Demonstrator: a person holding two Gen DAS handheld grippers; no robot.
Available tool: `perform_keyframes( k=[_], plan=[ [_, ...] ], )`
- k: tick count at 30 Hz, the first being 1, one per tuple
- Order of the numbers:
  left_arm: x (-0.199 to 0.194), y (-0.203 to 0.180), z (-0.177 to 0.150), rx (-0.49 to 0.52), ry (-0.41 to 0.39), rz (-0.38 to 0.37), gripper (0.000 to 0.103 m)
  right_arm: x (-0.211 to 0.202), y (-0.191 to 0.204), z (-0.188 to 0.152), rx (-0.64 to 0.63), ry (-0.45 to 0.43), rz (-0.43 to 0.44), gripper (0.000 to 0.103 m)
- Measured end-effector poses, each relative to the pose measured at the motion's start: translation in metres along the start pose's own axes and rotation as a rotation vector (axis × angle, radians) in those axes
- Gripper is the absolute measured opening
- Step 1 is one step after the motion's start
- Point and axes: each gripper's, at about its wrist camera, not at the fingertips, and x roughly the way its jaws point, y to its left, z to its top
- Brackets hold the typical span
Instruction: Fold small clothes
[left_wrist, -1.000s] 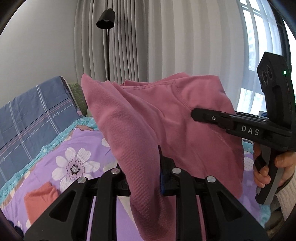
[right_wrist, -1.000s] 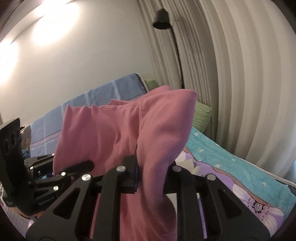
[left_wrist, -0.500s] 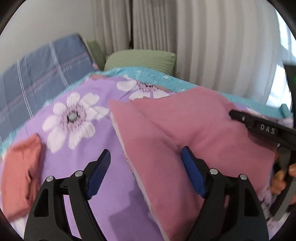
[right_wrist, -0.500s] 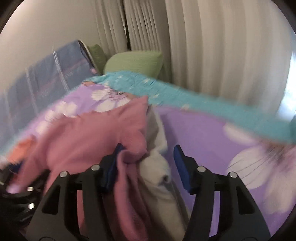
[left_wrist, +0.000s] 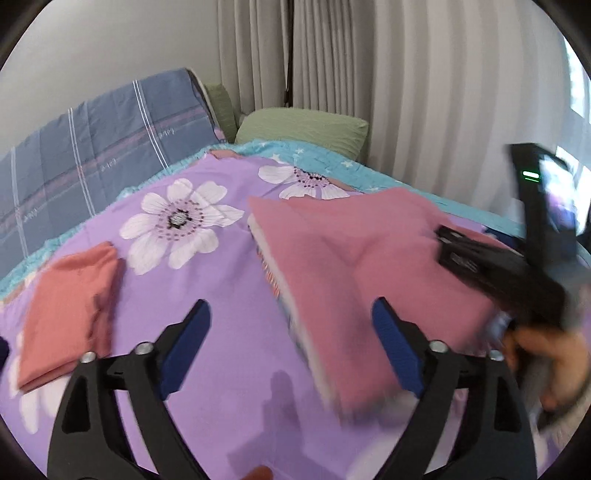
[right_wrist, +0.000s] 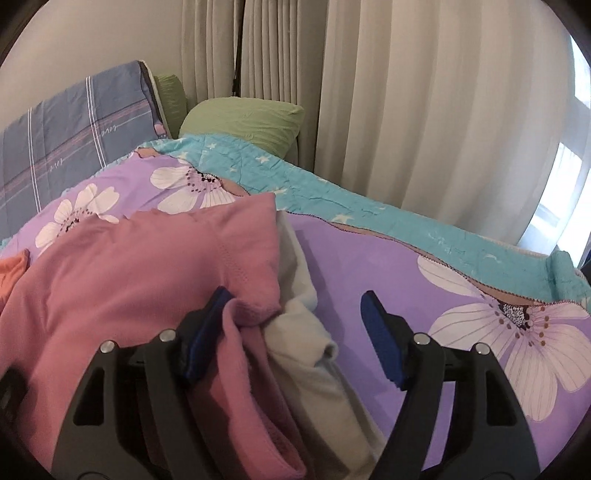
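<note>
A pink garment (left_wrist: 351, 258) lies folded on top of a stack of other folded clothes on the purple flowered bedspread (left_wrist: 207, 288). It also shows in the right wrist view (right_wrist: 140, 273), over a white garment (right_wrist: 310, 332). My left gripper (left_wrist: 291, 347) is open and empty, its jaws astride the stack's near left edge. My right gripper (right_wrist: 295, 339) is open; a fold of the pink garment lies loose against its left pad. The right gripper body (left_wrist: 495, 266) shows in the left wrist view at the stack's right side.
A folded salmon garment (left_wrist: 70, 306) lies on the bedspread to the left. A green pillow (left_wrist: 303, 129) and a blue plaid quilt (left_wrist: 92, 147) sit at the bed's head. Curtains (right_wrist: 424, 110) hang behind. The teal border (right_wrist: 369, 218) marks the bed's far edge.
Both grippers held the pink garment up in the air, then lowered it onto the stack and opened. The left gripper has drawn back a little since.
</note>
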Motion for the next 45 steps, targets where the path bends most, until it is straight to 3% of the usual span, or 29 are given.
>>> perform_keyframes(
  k=[4,5,8,12,19,23,26,28,31,35,40,45],
  plan=[
    [-0.061,0.006,-0.018,-0.023,-0.024,-0.011,0.102,-0.034,-0.002,0.003,0.026,-0.087,-0.118,0.076],
    [-0.073,0.008,-0.021,-0.036,-0.031,-0.014,0.102,-0.049,-0.009,0.002,0.079,-0.099,-0.105,0.076],
    [-0.118,0.008,-0.035,-0.076,-0.082,-0.04,0.102,-0.105,-0.028,-0.013,0.203,-0.121,0.018,0.076],
    [-0.167,-0.004,-0.052,-0.063,-0.163,-0.051,0.102,-0.195,-0.035,-0.059,0.078,-0.197,0.179,0.087],
    [-0.238,-0.035,-0.079,0.012,-0.266,-0.056,0.102,-0.29,-0.054,-0.132,-0.016,-0.238,0.297,0.096],
    [-0.268,-0.045,-0.095,0.025,-0.298,-0.081,0.102,-0.323,-0.066,-0.144,-0.006,-0.252,0.33,0.096],
    [-0.288,-0.049,-0.106,0.031,-0.341,-0.024,0.102,-0.341,-0.072,-0.142,-0.001,-0.261,0.321,0.096],
    [-0.297,-0.047,-0.109,0.006,-0.344,-0.028,0.102,-0.349,-0.072,-0.142,-0.002,-0.237,0.309,0.096],
    [-0.306,-0.044,-0.112,-0.009,-0.338,-0.038,0.102,-0.356,-0.072,-0.144,0.016,-0.198,0.304,0.096],
    [-0.315,-0.043,-0.123,0.009,-0.345,-0.026,0.102,-0.37,-0.068,-0.149,0.008,-0.21,0.275,0.096],
    [-0.315,-0.031,-0.134,-0.071,-0.315,-0.065,0.102,-0.376,-0.061,-0.153,-0.015,-0.214,0.263,0.097],
    [-0.323,-0.027,-0.142,-0.074,-0.331,-0.009,0.102,-0.381,-0.056,-0.156,-0.037,-0.233,0.256,0.097]
  ],
)
